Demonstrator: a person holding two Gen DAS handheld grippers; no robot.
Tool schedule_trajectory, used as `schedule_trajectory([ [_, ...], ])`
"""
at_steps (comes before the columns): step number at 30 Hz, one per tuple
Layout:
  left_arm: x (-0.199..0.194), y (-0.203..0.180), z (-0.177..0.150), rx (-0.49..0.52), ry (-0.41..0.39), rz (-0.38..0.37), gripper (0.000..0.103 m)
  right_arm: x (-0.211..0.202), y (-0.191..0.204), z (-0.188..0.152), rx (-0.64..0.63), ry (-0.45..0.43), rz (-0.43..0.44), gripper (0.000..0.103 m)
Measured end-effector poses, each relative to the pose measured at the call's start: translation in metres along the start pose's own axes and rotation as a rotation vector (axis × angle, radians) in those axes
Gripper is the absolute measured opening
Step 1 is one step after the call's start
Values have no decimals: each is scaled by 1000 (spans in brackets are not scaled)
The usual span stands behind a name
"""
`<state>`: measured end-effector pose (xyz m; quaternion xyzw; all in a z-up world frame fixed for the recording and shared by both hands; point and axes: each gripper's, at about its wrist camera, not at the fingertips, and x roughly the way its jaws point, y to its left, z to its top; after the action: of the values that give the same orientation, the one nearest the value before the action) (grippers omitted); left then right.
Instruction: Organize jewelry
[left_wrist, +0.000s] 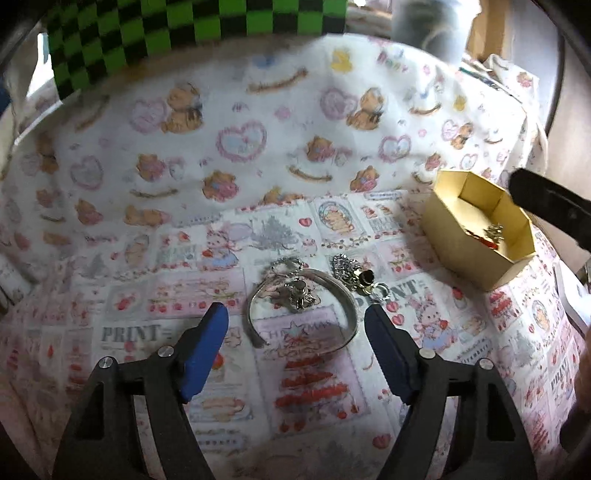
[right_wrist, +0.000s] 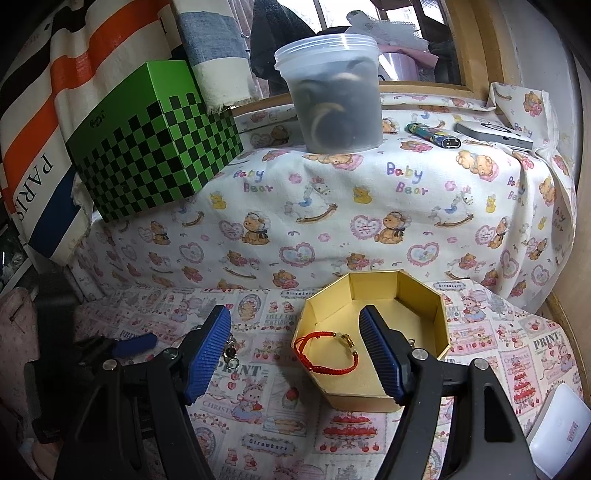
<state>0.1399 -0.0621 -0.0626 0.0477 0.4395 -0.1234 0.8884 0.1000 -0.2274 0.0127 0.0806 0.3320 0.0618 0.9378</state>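
Left gripper (left_wrist: 295, 325) is sitting wide, jaws spread, nothing between the pads, hovering over the printed cloth (left_wrist: 129, 314). Just ahead of its fingertips a silver bangle (left_wrist: 301, 314) is lying flat on the cloth, open end toward the left finger. A small silver charm (left_wrist: 301, 295) is resting inside the bangle's curve at the far side, with a keyring-like loop (left_wrist: 286, 263) just beyond it. Ahead and slightly right, a sparkly silver piece (left_wrist: 345, 271) and a dark-stoned gold ring (left_wrist: 367, 282) are lying just beside the bangle. Far right ahead, the gold octagonal box (left_wrist: 476, 240) is sitting open.

Right gripper (right_wrist: 295, 332) is also spread wide, holding nothing, hovering over the gold octagonal box (right_wrist: 373, 398), right finger over its interior. A red cord bracelet (right_wrist: 328, 350) is lying inside the box, between the fingertips. Farther ahead, a green checkered box (right_wrist: 155, 140) and a clear plastic tub (right_wrist: 332, 96) are sitting on the bear-print cloth (right_wrist: 332, 221).
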Motion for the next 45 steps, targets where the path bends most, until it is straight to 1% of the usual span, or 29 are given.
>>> schedule_trajectory([
  [2,7,1,1,-11,7,9,75,1,-1,0,2,3,-2,74],
  [4,9,2,1,-33,9,-3,75,1,-1,0,3,6,-4,74],
  [7,9,0,1,-45,-2,-17,63,3,-2,0,3,12,-10,74],
  [9,7,0,-1,-45,-2,-16,63,3,-2,0,4,16,-10,74],
  [10,8,-1,-1,-43,-1,-17,65,3,-2,0,4,16,-10,74],
  [11,8,0,-1,-40,8,-20,70,3,-2,0,3,17,-10,74],
  [13,8,-1,2,-30,11,-29,73,4,-1,0,-1,17,-12,74],
  [18,15,-13,3,20,0,18,73,5,-1,-1,-2,25,-15,74],
  [19,15,-12,4,15,1,17,73,5,-1,-1,-1,25,-16,74],
  [20,15,-11,5,7,2,12,68,5,-1,-1,0,25,-16,74],
  [25,14,0,5,-34,-8,2,67,6,-1,0,-2,29,-20,74],
  [29,-5,20,-1,-85,-38,-4,67,5,-1,-1,-5,30,-15,74],
  [34,-45,38,-1,-166,-127,-46,67,3,4,-1,-10,27,3,74],
  [37,-73,48,-2,-196,-192,-63,67,4,8,-3,-13,30,34,74],
  [40,-92,55,-3,-213,-247,-47,67,6,13,-5,-21,40,72,74],
  [42,-99,62,-4,-235,-266,-38,67,8,19,-7,-36,54,98,74],
  [45,-99,68,-5,-271,-259,-38,67,13,32,-12,-71,79,166,74],
])
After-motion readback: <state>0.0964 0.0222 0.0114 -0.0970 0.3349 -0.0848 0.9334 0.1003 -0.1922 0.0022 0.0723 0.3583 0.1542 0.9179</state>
